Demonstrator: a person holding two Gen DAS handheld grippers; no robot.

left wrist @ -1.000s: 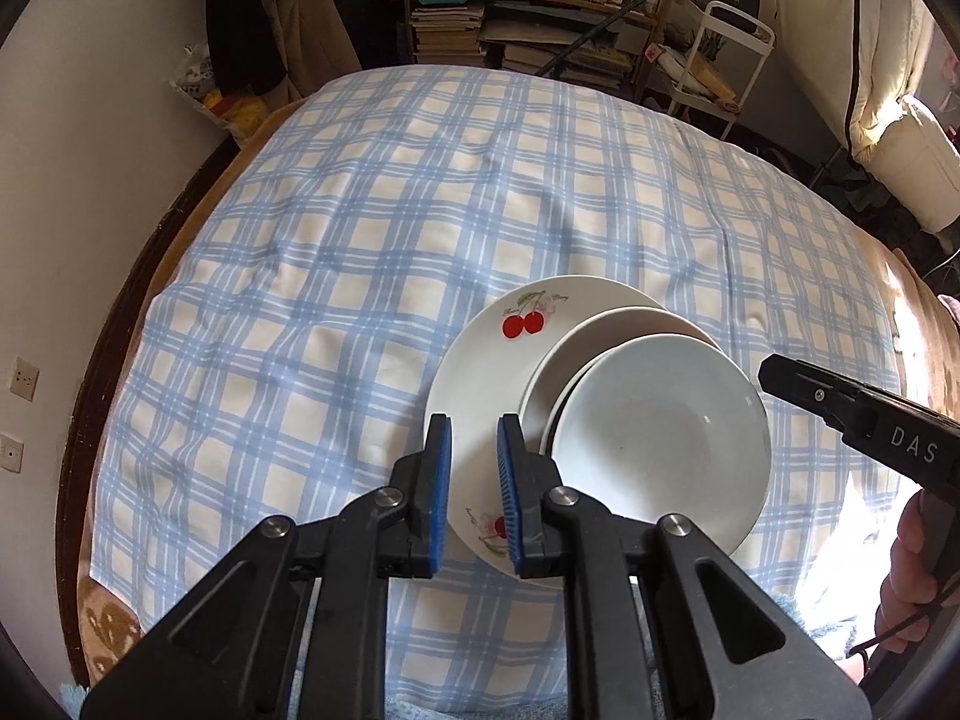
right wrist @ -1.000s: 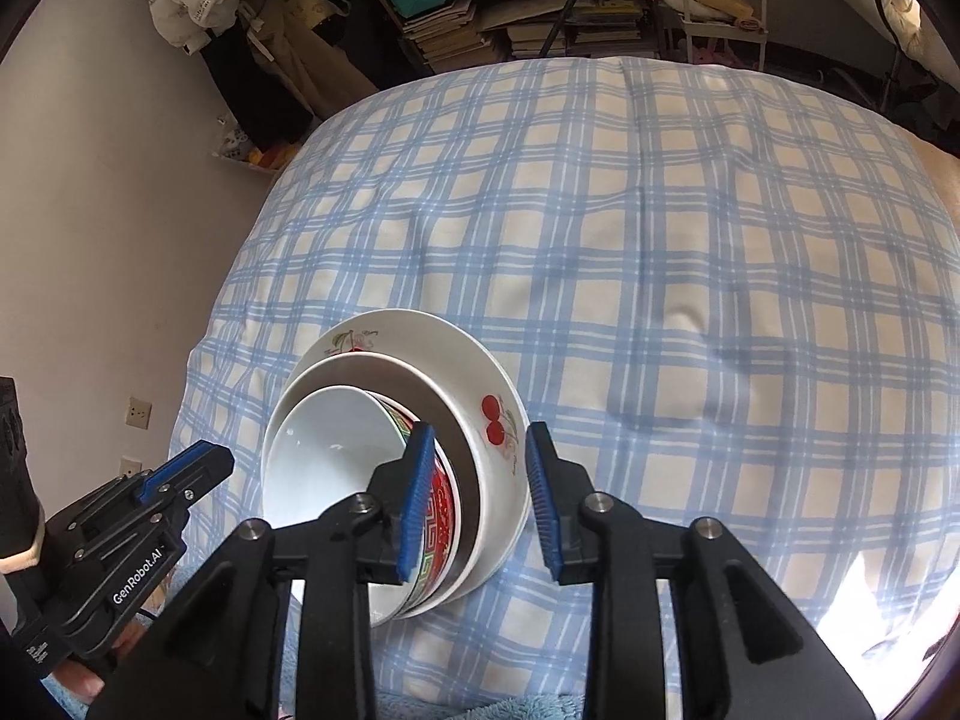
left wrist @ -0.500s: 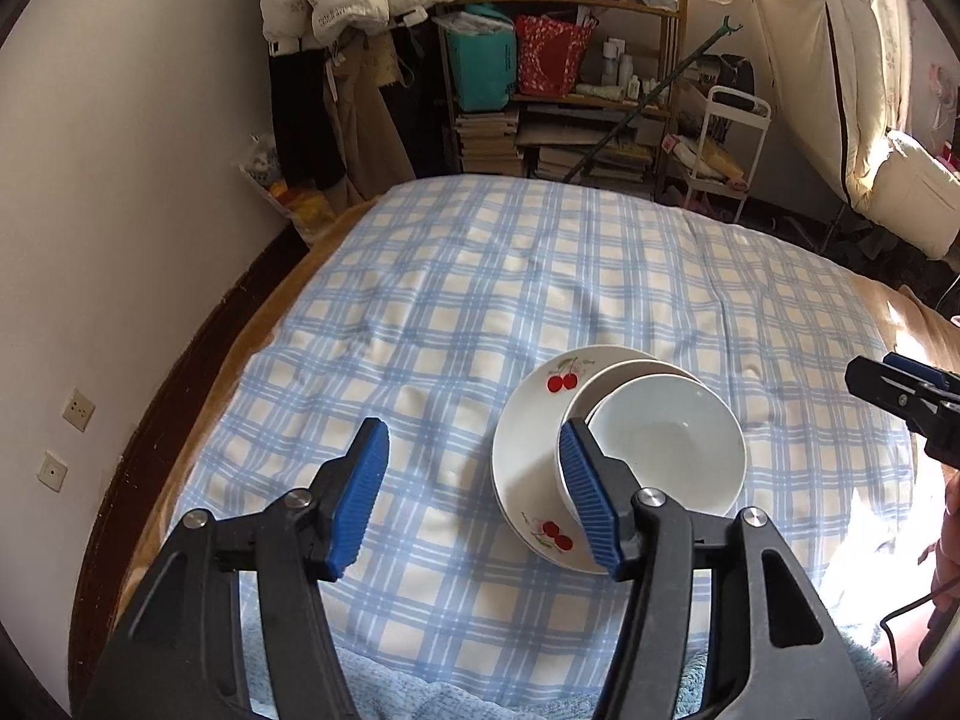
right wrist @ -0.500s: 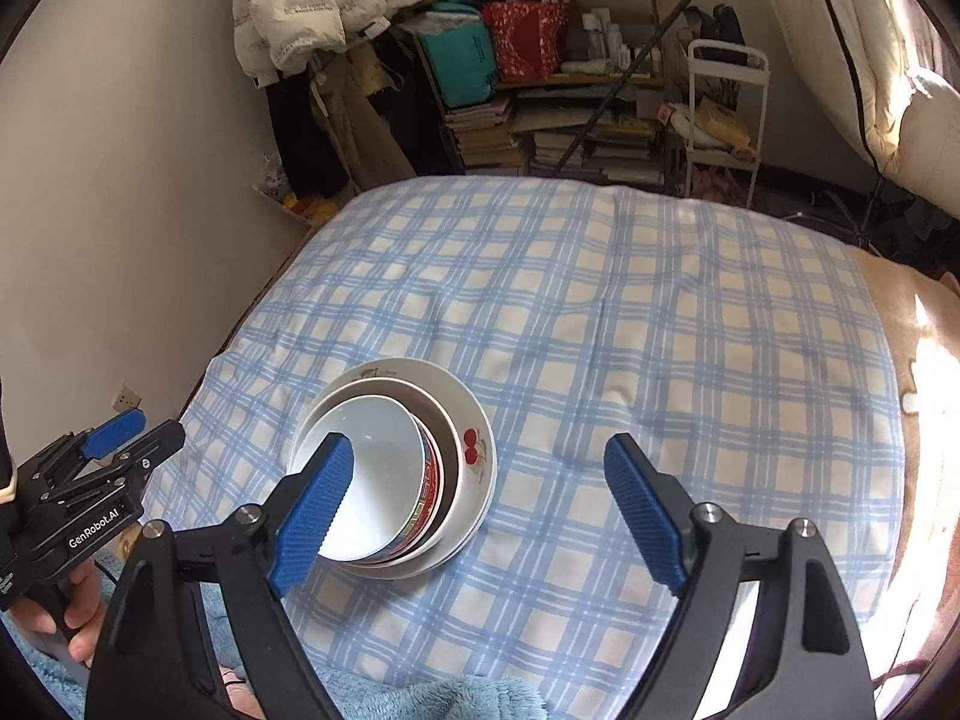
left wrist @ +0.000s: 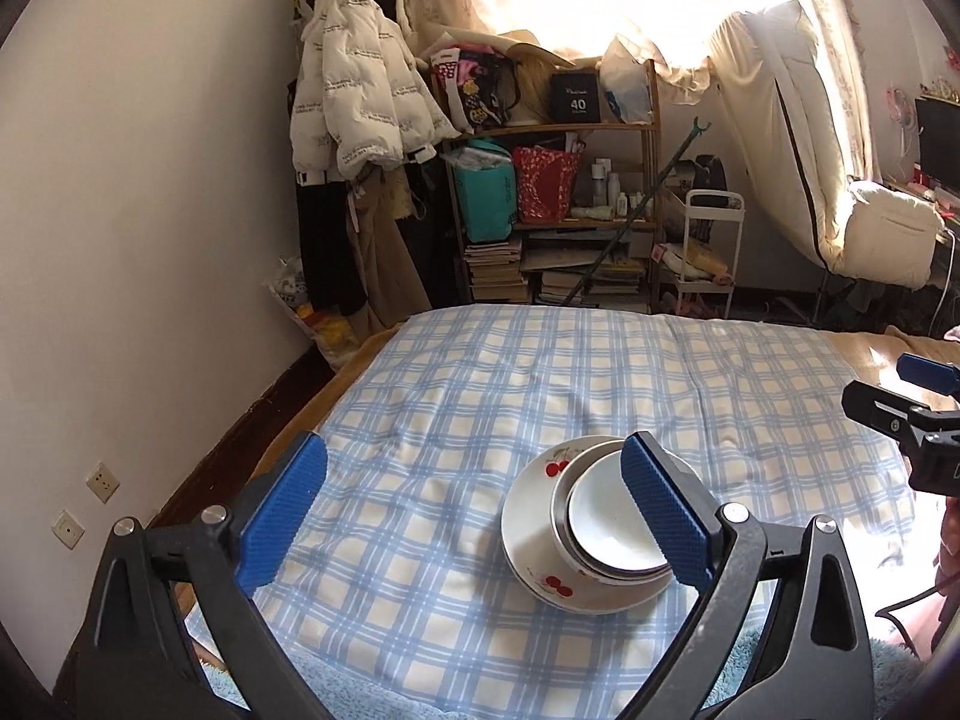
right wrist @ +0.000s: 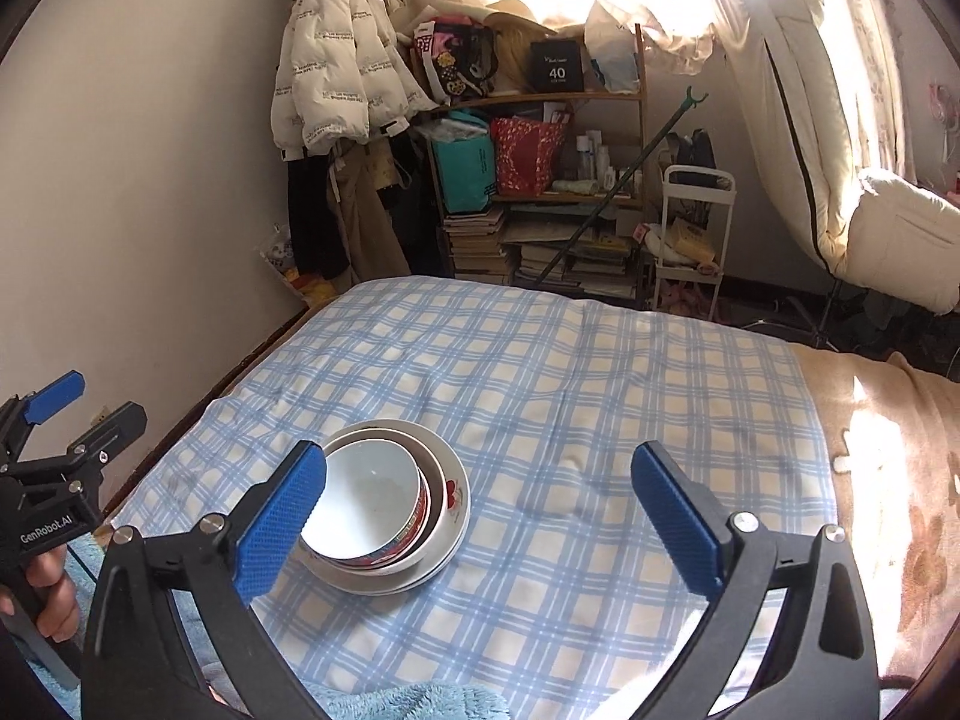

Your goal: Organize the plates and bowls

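Note:
A white plate with red cherries (left wrist: pixel 528 564) lies on the blue checked cloth (left wrist: pixel 480 396), with a shallow bowl and a white bowl with a red rim (left wrist: pixel 606 528) nested on it. The stack also shows in the right wrist view (right wrist: pixel 384 510). My left gripper (left wrist: pixel 474 516) is wide open and empty, held back above the near edge, left of the stack. My right gripper (right wrist: pixel 480 516) is wide open and empty, to the right of the stack. Each gripper shows at the edge of the other's view.
The cloth covers a bed with a brown blanket (right wrist: pixel 888 456) on the right. A wall (left wrist: pixel 150 240) runs along the left. Beyond the far edge stand a cluttered shelf (left wrist: pixel 558 210), a white cart (left wrist: pixel 708 252) and a hanging white jacket (left wrist: pixel 360 90).
Both grippers have opened wide and pulled back and up from the stack, which now looks smaller and farther away. The stack has stayed in place.

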